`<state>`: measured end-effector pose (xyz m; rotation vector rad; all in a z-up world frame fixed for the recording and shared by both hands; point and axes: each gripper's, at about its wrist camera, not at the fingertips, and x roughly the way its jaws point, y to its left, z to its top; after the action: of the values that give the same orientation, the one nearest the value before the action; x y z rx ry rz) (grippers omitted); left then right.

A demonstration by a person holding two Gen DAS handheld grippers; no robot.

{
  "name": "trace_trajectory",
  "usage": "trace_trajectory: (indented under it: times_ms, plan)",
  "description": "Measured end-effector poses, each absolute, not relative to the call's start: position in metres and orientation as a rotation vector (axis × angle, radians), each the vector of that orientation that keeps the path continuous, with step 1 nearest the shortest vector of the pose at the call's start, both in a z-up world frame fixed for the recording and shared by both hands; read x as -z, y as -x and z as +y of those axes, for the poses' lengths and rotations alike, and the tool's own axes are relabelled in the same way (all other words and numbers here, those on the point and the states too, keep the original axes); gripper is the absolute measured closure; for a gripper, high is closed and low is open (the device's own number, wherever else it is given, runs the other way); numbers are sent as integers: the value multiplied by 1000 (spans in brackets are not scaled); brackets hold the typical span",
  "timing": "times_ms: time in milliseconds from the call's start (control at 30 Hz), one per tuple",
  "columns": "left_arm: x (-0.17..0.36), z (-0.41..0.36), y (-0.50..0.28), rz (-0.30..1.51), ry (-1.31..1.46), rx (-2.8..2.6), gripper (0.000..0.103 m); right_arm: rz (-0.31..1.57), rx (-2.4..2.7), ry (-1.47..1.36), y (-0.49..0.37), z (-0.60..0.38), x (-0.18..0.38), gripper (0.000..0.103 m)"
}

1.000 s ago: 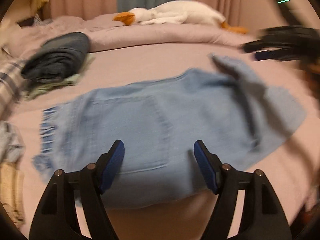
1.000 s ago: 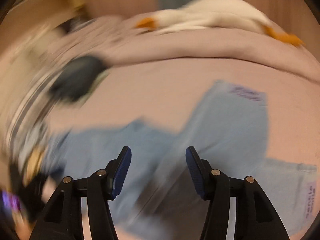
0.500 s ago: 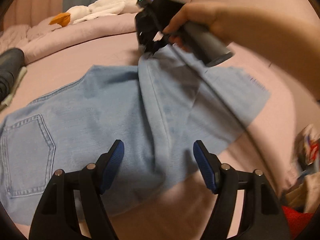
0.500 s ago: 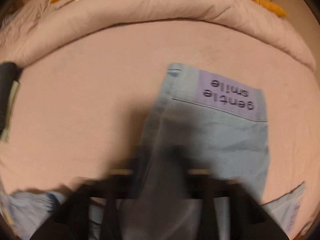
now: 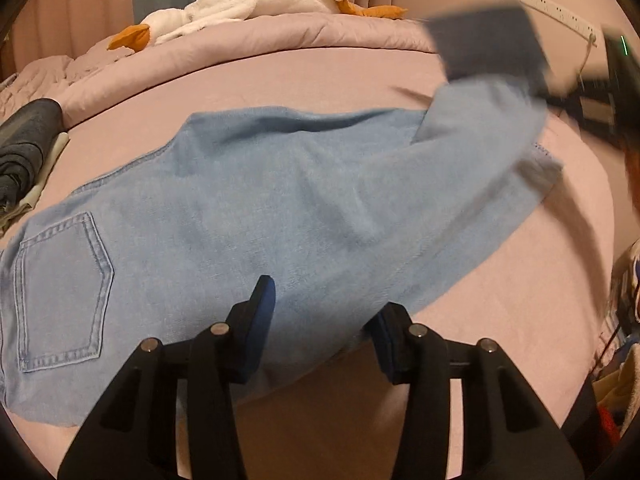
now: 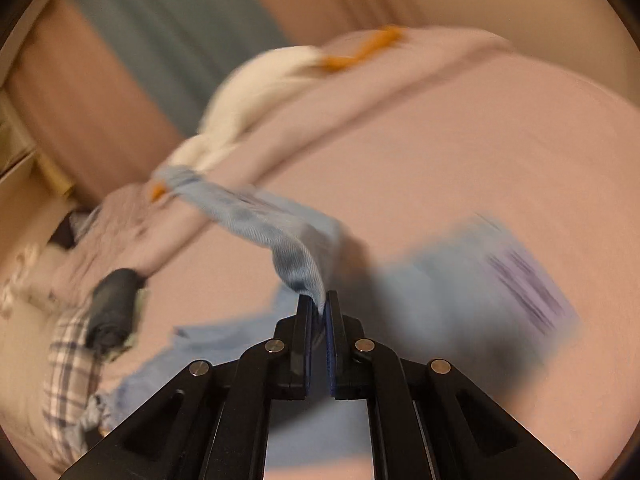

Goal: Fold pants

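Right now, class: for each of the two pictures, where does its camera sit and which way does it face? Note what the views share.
Left wrist: rides the left gripper, tilted down over the bed; its closing jaws straddle the near edge of the light blue jeans; the blurred right gripper shows at the upper right.
Right wrist: rides the right gripper, shut on a lifted fold of the jeans, facing across the bed.
Shared: jeans, white goose plush, dark folded clothes.
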<state>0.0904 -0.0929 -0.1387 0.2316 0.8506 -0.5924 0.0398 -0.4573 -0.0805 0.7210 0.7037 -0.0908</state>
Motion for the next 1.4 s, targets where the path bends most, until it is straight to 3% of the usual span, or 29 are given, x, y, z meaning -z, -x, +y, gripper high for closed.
trace_trajectory:
  times_ms: [167,433,533,600,767,967,1100,1167,1300,1400]
  plan:
    - [139,-96,-96,873,-252,567,56,783,106,-964,-11,-483,167,96]
    - [140,-94,-101,897,-232,546,53,685,152,-1070,-17,-495,166,78]
    - [139,-93,-104,907,-213,537,53,666,185,-1097,-21,-499,161,78]
    - [137,-94,-106,909,-210,532,53,676,213,-1045,-23,-501,151,97]
    - [139,-99,-106,901,-231,536,53,593,221,-881,-5,-493,117,100]
    - [138,-96,-108,914,-240,539,47,726,271,-916,-7,-502,166,100]
    - [131,-80,-96,919,-226,565,43,680,316,-957,10,-518,151,93]
    - [124,-66,-86,916,-205,586,43,674,408,-886,18,-521,136,80]
    - [105,-38,-85,886,-133,576,42,633,487,-670,15,-507,100,79]
    - [100,-23,-101,876,-51,519,40,705,196,-504,-31,-455,86,79]
